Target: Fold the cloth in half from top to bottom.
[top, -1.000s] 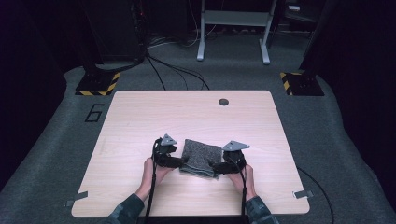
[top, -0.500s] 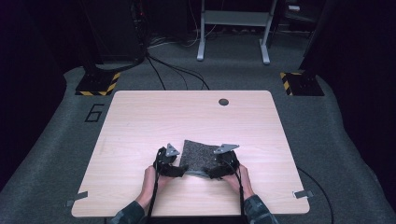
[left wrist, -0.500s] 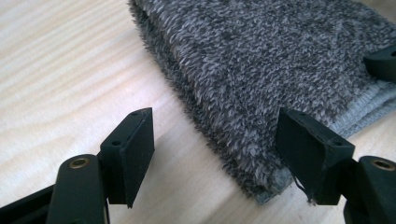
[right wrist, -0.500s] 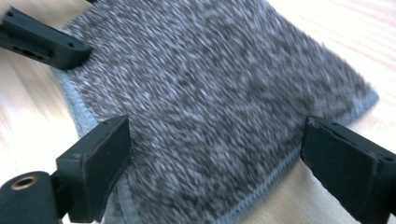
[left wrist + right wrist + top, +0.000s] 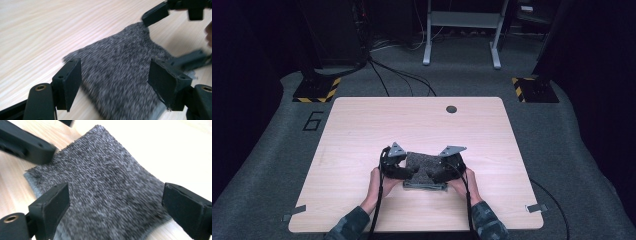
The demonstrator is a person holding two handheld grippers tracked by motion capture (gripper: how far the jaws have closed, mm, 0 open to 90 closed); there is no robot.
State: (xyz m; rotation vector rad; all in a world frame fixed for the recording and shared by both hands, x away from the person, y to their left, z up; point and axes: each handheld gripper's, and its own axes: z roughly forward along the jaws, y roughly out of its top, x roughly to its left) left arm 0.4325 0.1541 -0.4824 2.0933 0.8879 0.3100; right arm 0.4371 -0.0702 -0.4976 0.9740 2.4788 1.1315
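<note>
A dark grey fuzzy cloth (image 5: 422,166) lies folded on the wooden table (image 5: 412,120), near its front middle. My left gripper (image 5: 405,173) is at the cloth's left edge and my right gripper (image 5: 438,174) at its right edge, each in a hand. In the left gripper view the cloth (image 5: 125,42) lies under the left gripper (image 5: 115,62), whose jaws stand wide and touch nothing. The right gripper's jaw (image 5: 156,13) reaches the cloth's far corner. In the right gripper view the right gripper (image 5: 116,187) has just been opening. Its pads are clear of the cloth (image 5: 107,167) between them.
A round cable hole (image 5: 451,109) sits near the table's far edge. Beyond the table are a metal frame (image 5: 462,30), cables and two yellow-black striped bases (image 5: 317,90) on the grey floor. Bare wood surrounds the cloth on all sides.
Both hands dipped toward the near edge and came back over the cloth. The cloth has kept its place.
</note>
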